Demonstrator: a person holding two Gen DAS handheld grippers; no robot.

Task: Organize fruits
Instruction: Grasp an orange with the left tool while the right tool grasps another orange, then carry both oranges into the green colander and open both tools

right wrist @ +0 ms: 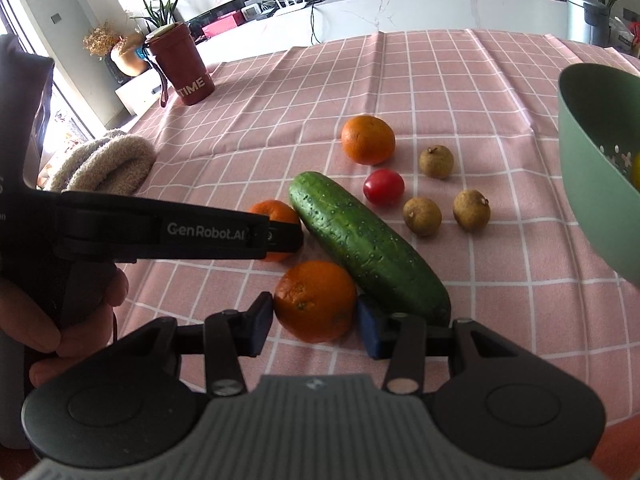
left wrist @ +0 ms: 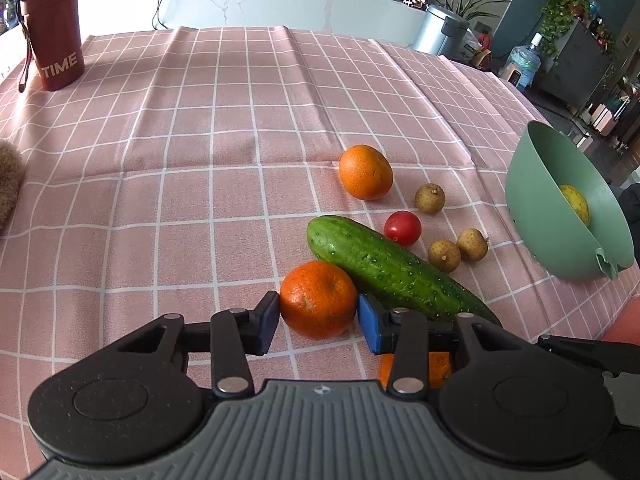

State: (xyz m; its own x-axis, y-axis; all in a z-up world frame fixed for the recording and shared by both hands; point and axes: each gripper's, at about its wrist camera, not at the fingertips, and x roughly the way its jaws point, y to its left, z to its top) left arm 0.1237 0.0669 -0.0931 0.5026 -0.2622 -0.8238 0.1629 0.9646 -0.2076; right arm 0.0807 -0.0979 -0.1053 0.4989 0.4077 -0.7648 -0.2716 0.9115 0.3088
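cucumber touching both held oranges, tomato nearby, bowl rt

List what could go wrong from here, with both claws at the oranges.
1. The left claw brackets the middle orange and the right claw the near orange. Both oranges seem to rest against the cucumber, so lifting either may roll it into the tomato and longans.
2. The claws sit side by side and might knock each other when rising.
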